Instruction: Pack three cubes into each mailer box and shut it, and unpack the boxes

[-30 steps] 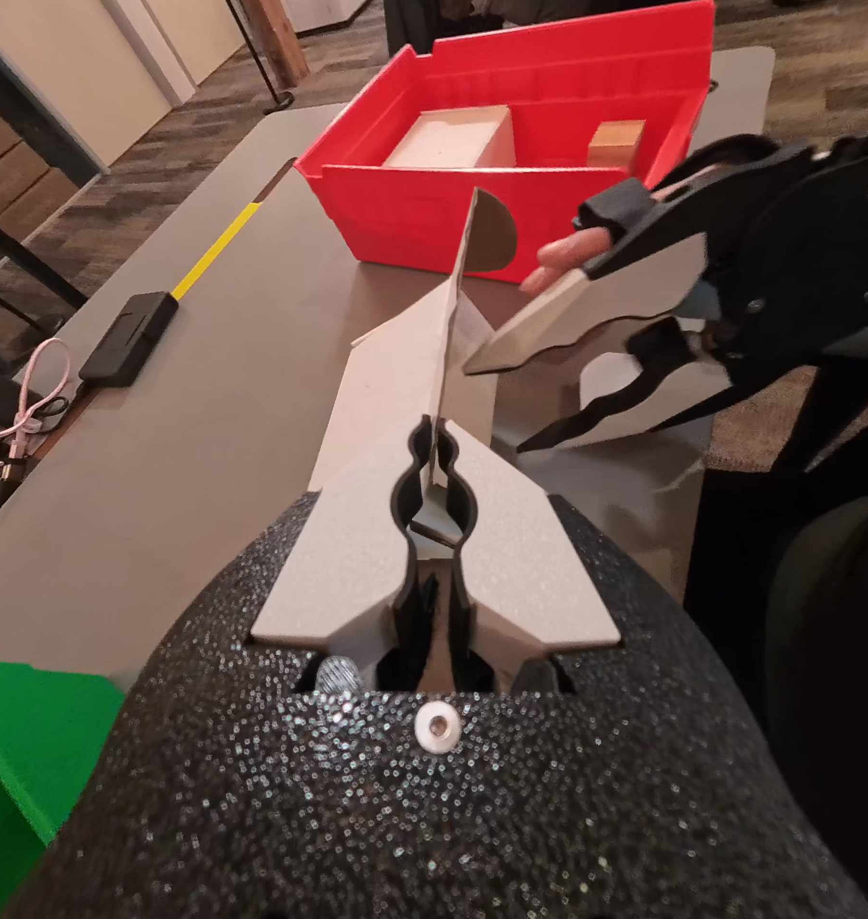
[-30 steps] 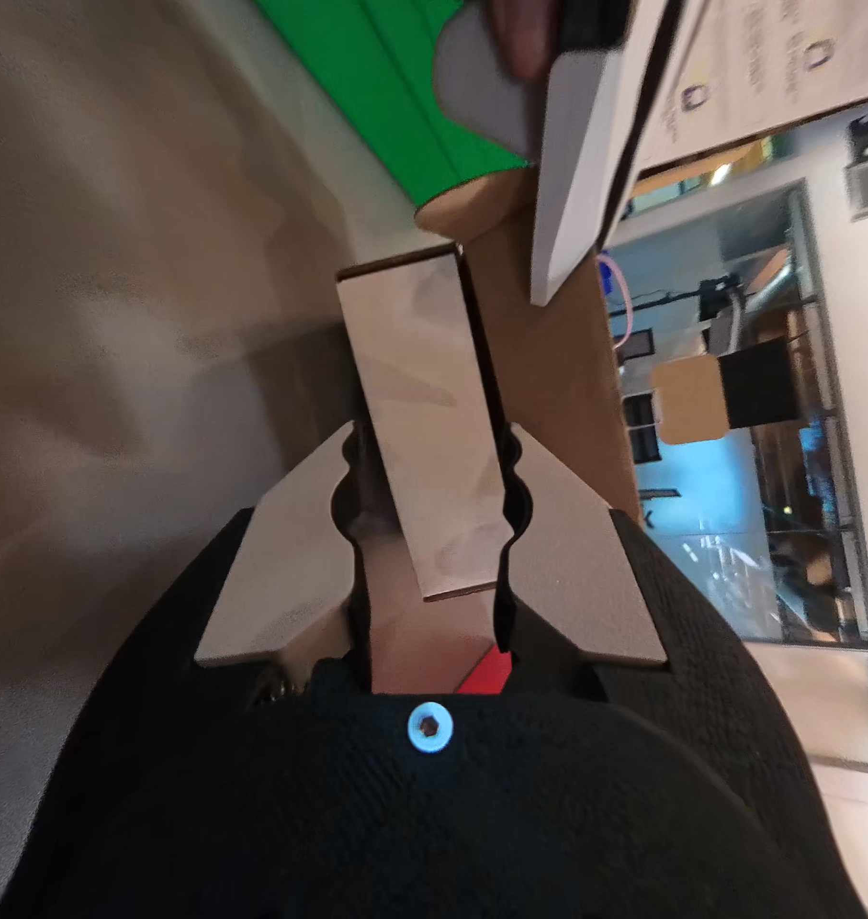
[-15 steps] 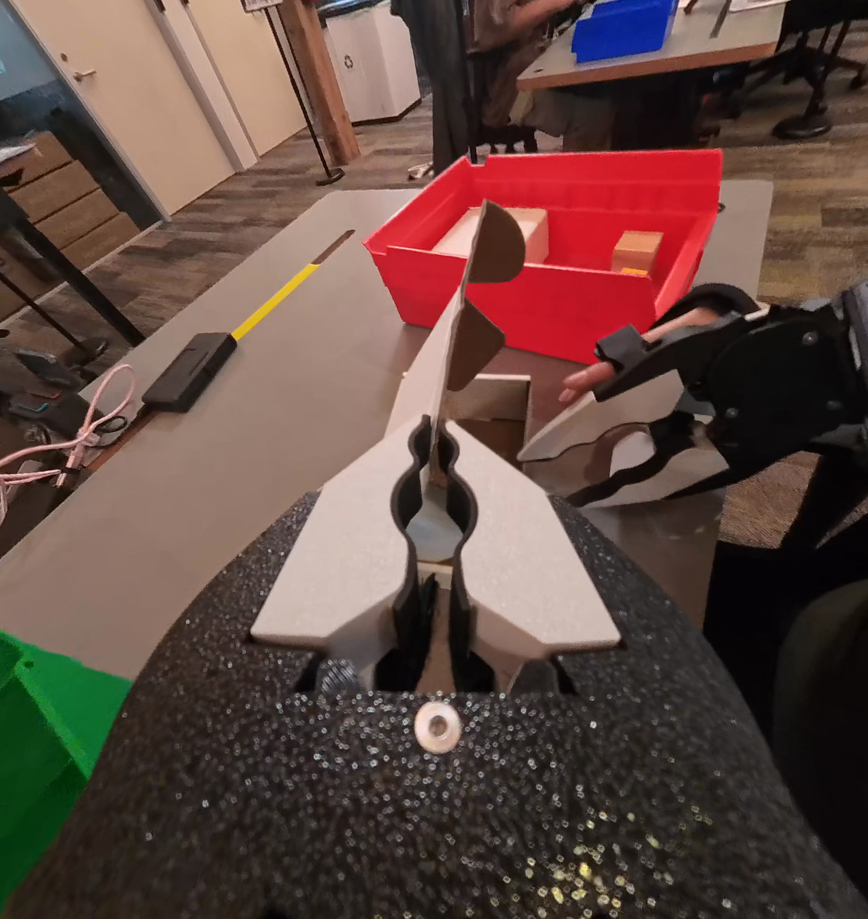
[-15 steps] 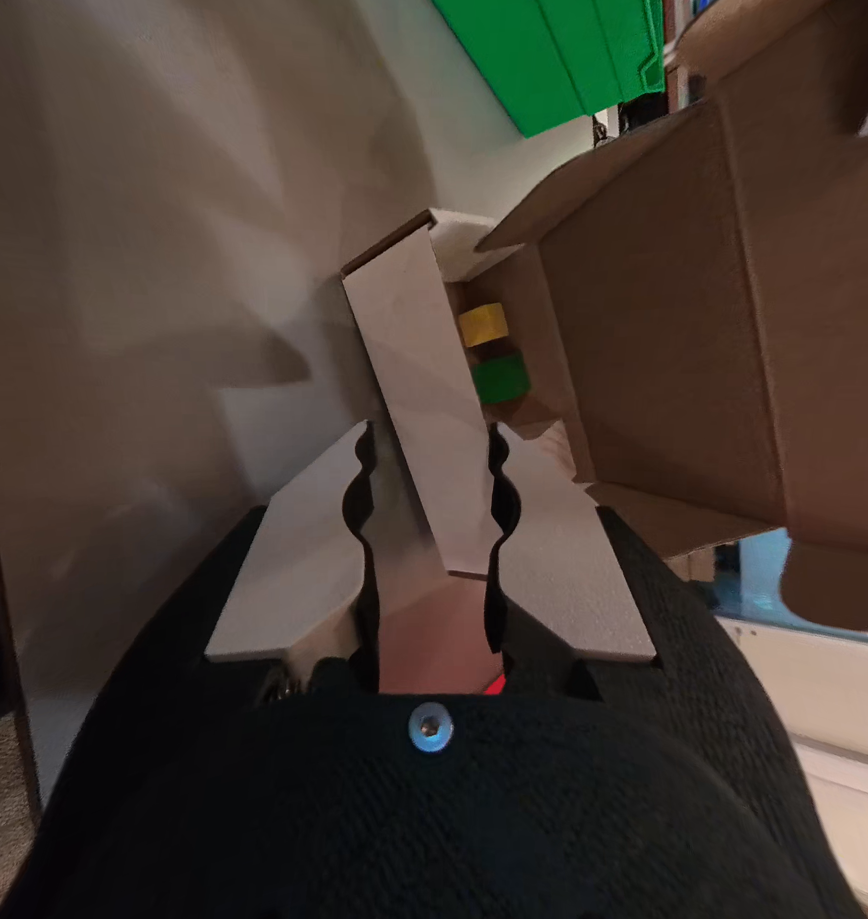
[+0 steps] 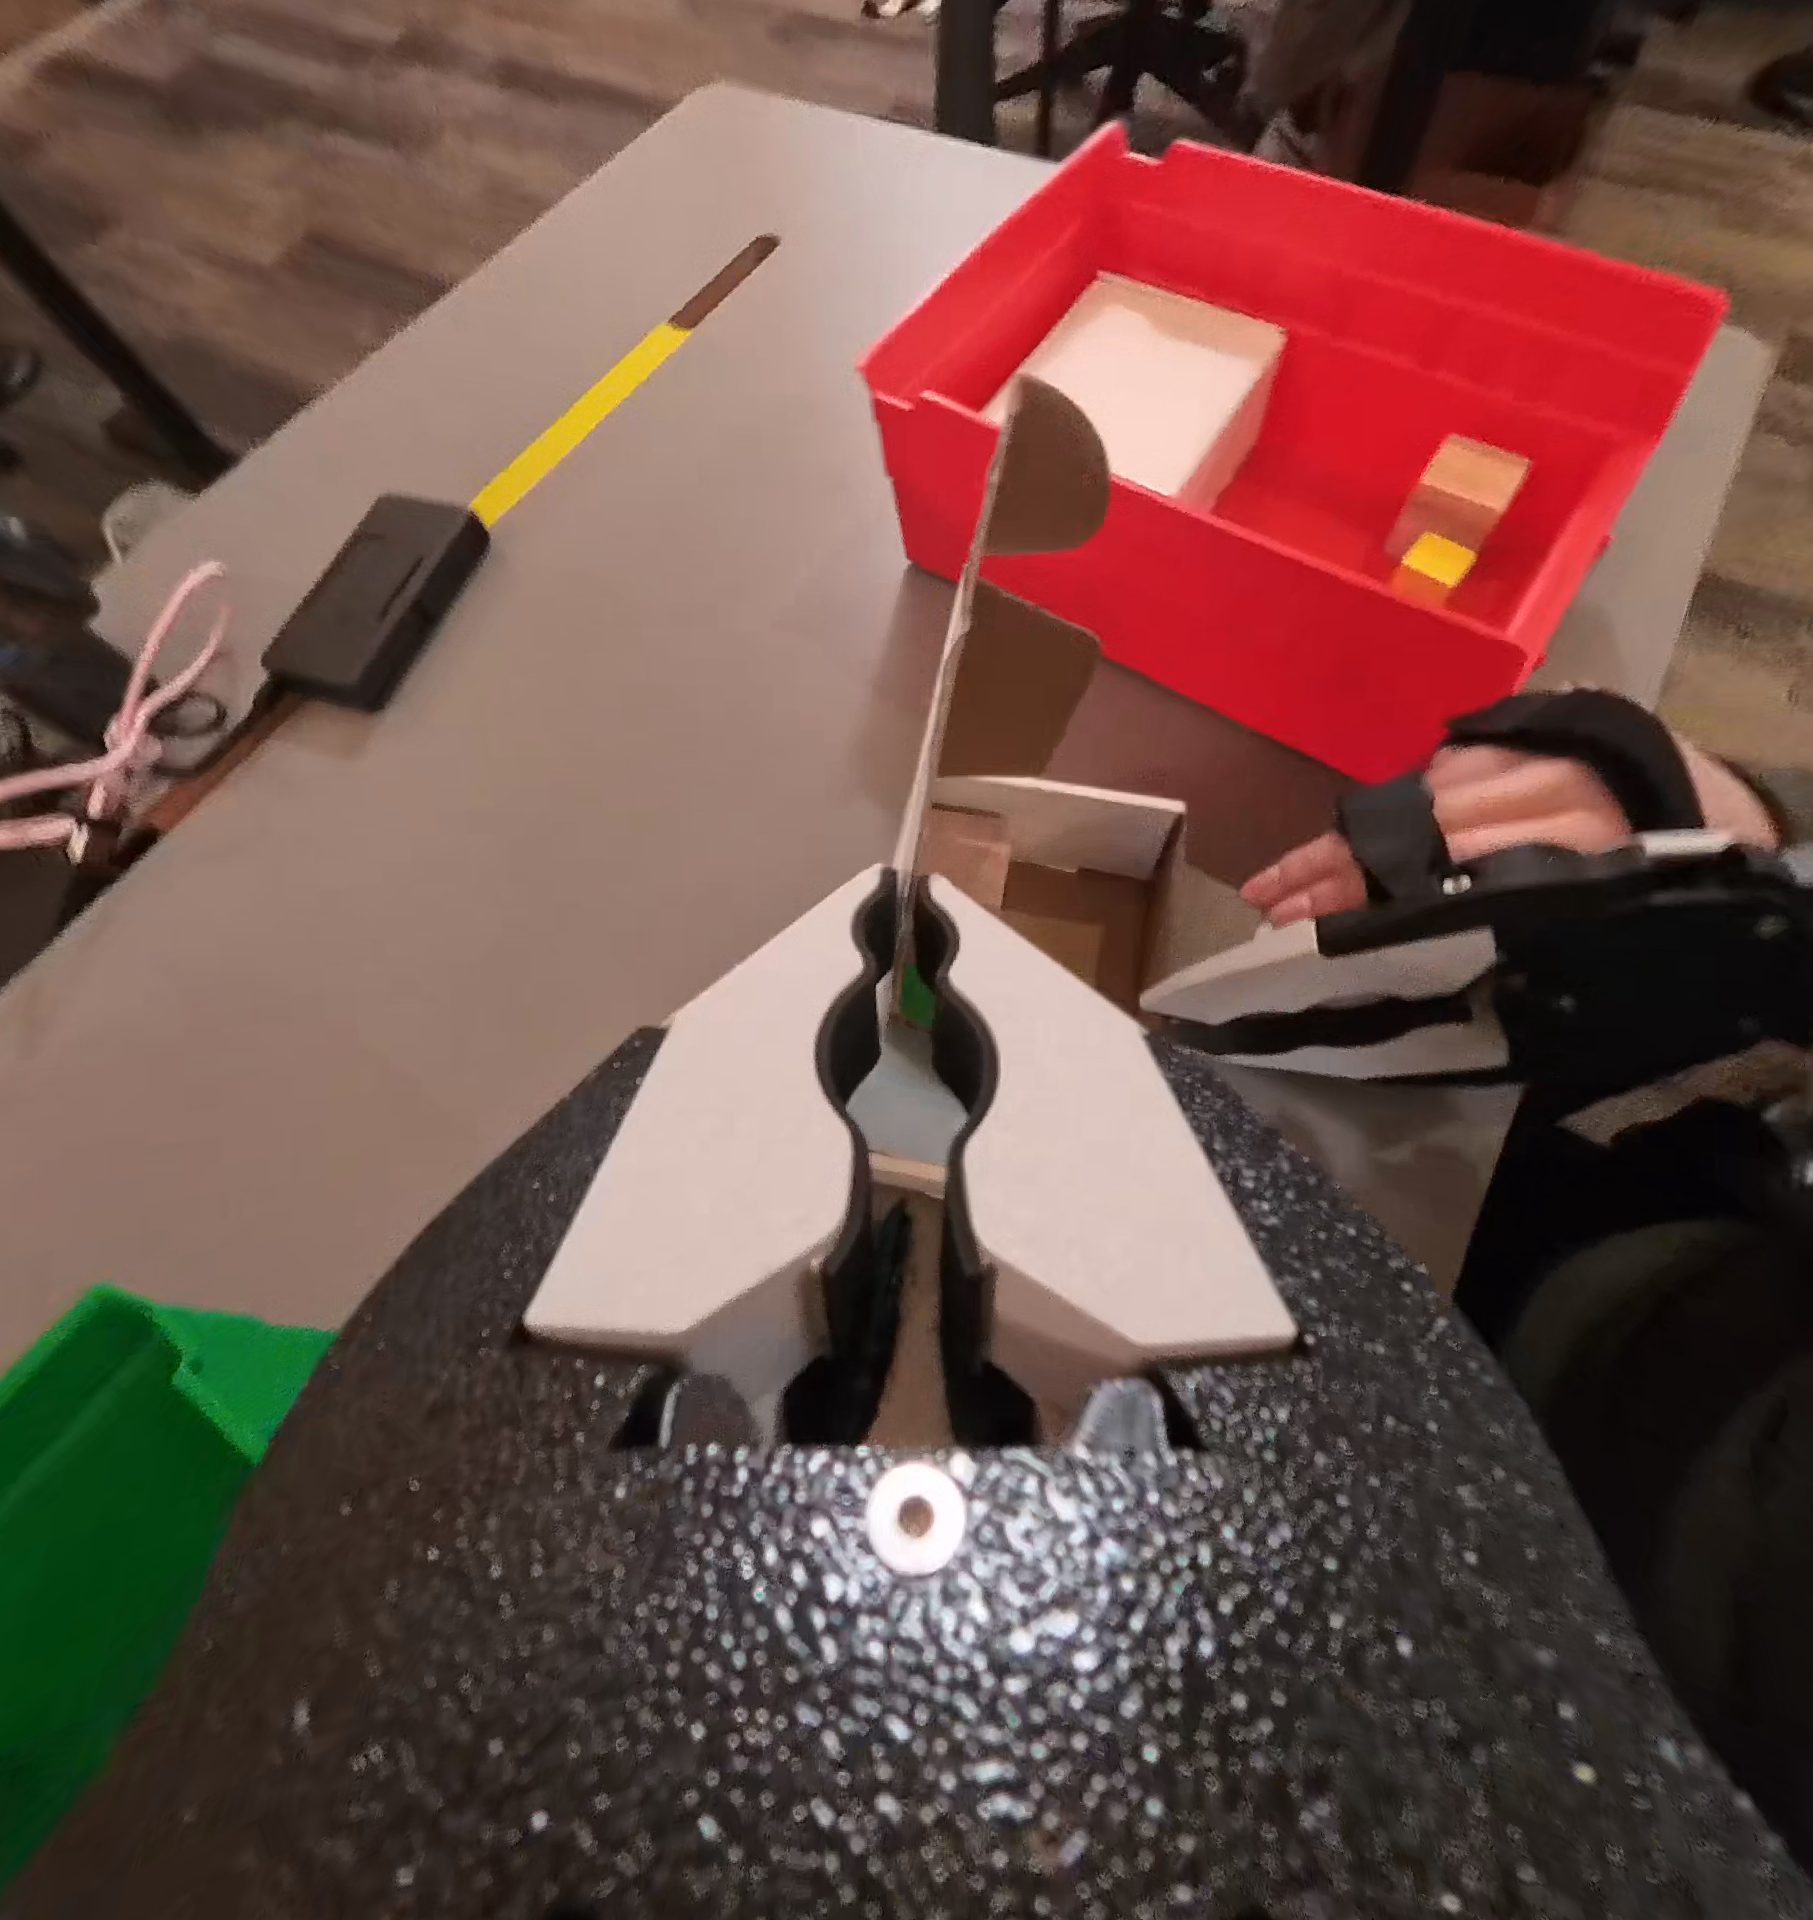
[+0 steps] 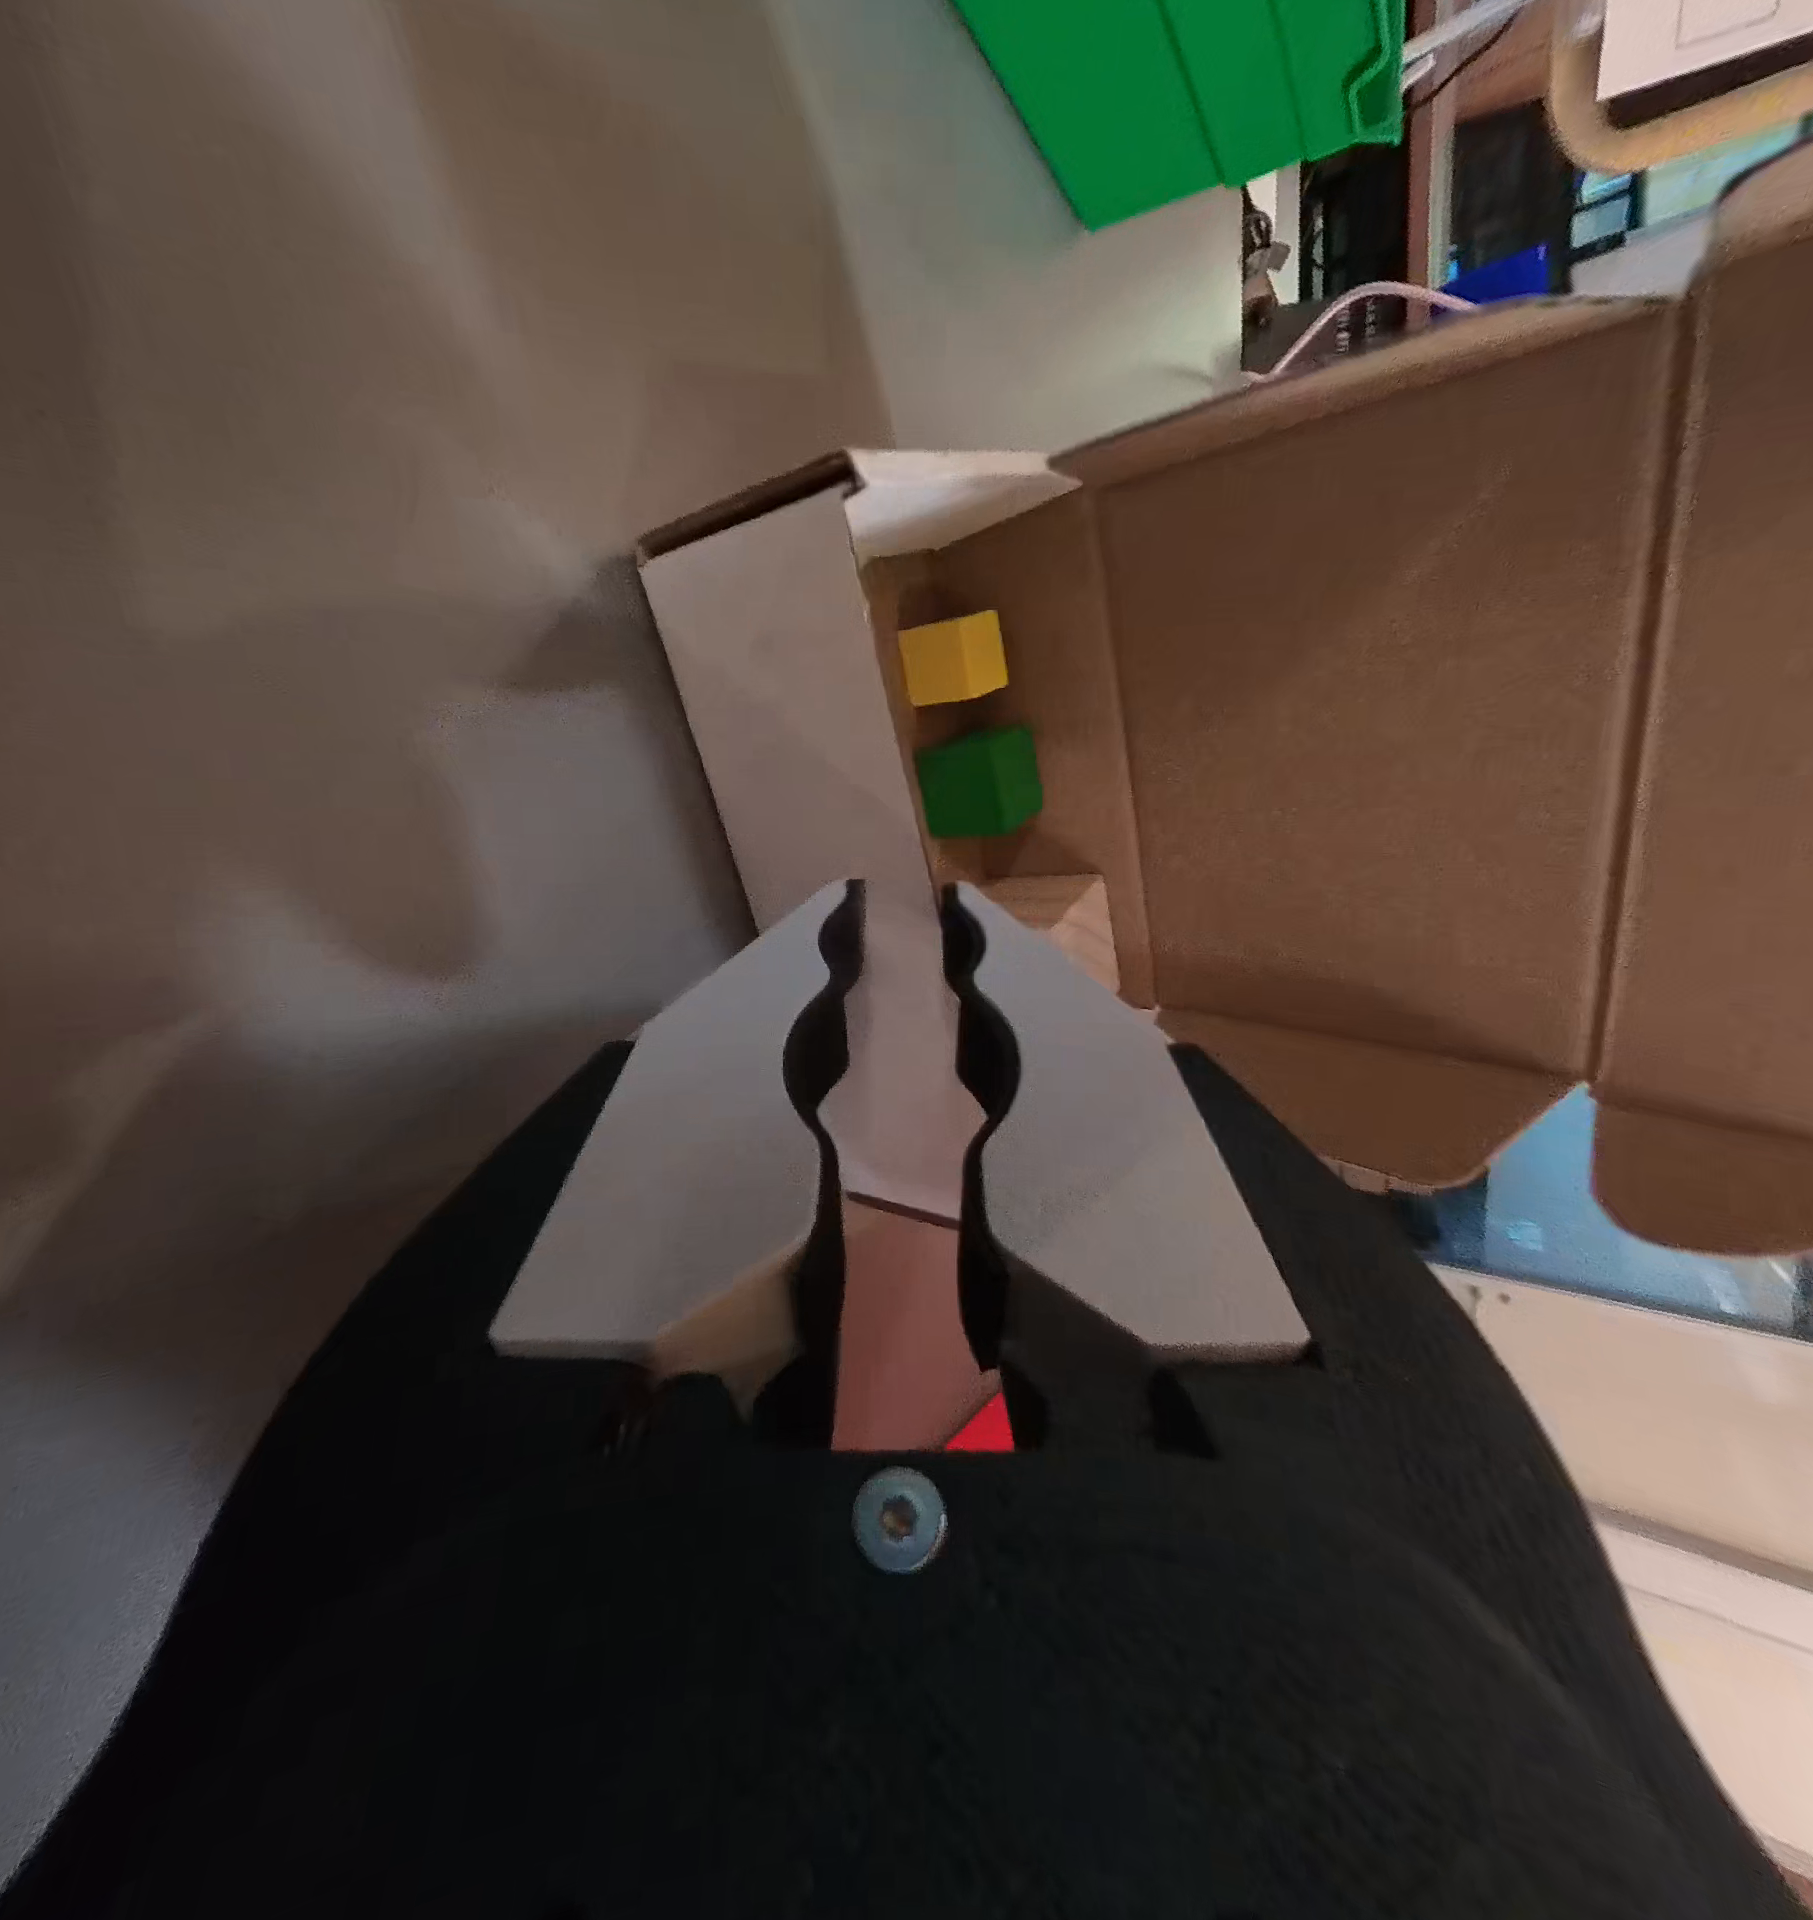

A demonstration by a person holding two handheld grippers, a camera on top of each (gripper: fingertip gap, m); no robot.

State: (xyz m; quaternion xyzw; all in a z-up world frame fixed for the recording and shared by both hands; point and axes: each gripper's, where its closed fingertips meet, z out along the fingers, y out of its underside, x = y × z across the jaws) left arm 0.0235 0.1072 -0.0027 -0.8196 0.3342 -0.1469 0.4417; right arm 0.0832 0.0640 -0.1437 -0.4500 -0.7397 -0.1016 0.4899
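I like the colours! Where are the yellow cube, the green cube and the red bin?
yellow cube (image 6: 952,657), right wrist view, front face.
green cube (image 6: 977,784), right wrist view, front face.
red bin (image 5: 1214,613), left wrist view, near outer wall.

Soft, even indoor light — dim in the right wrist view, with broad shadows across the tabletop (image 6: 258,727). Both views are motion-blurred, wide-angle bent at the edges.

The green bin (image 5: 71,1538) is cut off by the frame edge, and the box wall (image 6: 798,727) hides part of the wooden cube (image 6: 1063,914).
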